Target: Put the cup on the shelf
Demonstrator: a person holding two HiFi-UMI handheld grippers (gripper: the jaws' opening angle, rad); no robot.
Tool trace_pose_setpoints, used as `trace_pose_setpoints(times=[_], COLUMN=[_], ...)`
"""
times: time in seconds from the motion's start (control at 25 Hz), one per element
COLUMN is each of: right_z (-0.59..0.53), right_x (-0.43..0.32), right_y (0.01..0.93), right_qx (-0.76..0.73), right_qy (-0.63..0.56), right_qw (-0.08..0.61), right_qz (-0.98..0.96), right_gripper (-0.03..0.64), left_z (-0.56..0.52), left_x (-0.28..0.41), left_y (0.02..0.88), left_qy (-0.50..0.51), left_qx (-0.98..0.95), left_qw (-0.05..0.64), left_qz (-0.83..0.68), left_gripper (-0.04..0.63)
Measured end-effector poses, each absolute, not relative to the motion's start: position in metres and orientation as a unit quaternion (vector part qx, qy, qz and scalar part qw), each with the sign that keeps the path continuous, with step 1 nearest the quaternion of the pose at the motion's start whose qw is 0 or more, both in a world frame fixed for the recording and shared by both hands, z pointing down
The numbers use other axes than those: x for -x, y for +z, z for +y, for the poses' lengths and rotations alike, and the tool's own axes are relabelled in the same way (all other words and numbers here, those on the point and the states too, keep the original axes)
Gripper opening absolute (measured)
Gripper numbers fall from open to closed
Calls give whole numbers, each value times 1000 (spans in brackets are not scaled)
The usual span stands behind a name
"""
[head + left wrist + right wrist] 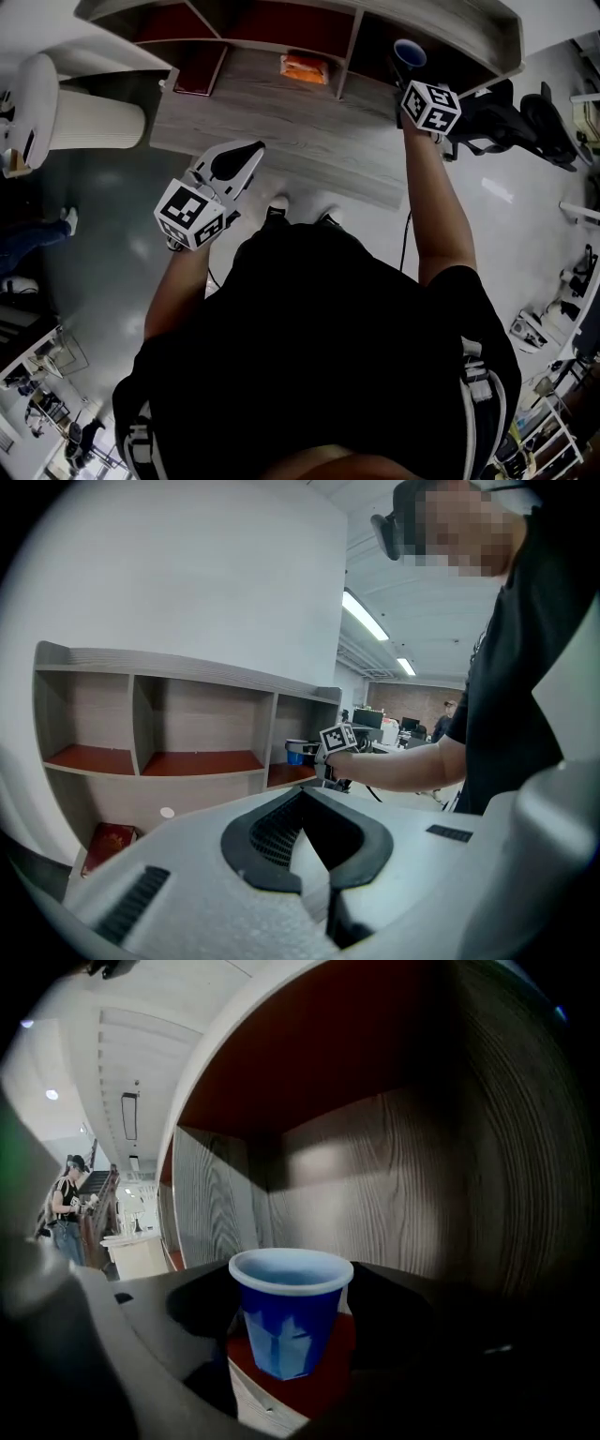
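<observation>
Right gripper reaches into the end compartment of the shelf, the one on the person's right; its jaws are clamped on the sides of the blue cup; cup is upright, empty, mouth up, over the compartment's red floor, close to the front edge; cannot tell whether its base touches the floor; wood-grain back wall just behind it. Left gripper is held off to the left, in front of the shelf's lower board, well apart from the cup; its jaws are together with nothing between them. Orange packet lies on the lower board near the middle; red flat thing lies further left; white cylinder stands beside the shelf's left end. Person's arm is stretched out behind the right gripper.
</observation>
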State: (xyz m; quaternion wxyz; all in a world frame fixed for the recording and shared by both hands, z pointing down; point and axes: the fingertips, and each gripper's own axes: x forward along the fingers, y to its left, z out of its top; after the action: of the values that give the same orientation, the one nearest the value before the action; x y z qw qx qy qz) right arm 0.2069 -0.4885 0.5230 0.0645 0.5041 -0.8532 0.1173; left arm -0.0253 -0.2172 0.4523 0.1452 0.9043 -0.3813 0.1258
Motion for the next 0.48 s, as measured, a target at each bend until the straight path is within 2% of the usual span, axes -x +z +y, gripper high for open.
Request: trace_pose_setpoints(times=[0.48], right_z=[-513], right_x=[-210], right_y=[555], right_qx=[-536], right_qy=[101], right_qw=[99], right_qz=[-832], right_gripper=[347], left_z=[-215], left_x=[39], left_y=[466], left_qy=[129], left_qx=[-895], left_qw=[167], left_qz=[-393], left_gripper=[17])
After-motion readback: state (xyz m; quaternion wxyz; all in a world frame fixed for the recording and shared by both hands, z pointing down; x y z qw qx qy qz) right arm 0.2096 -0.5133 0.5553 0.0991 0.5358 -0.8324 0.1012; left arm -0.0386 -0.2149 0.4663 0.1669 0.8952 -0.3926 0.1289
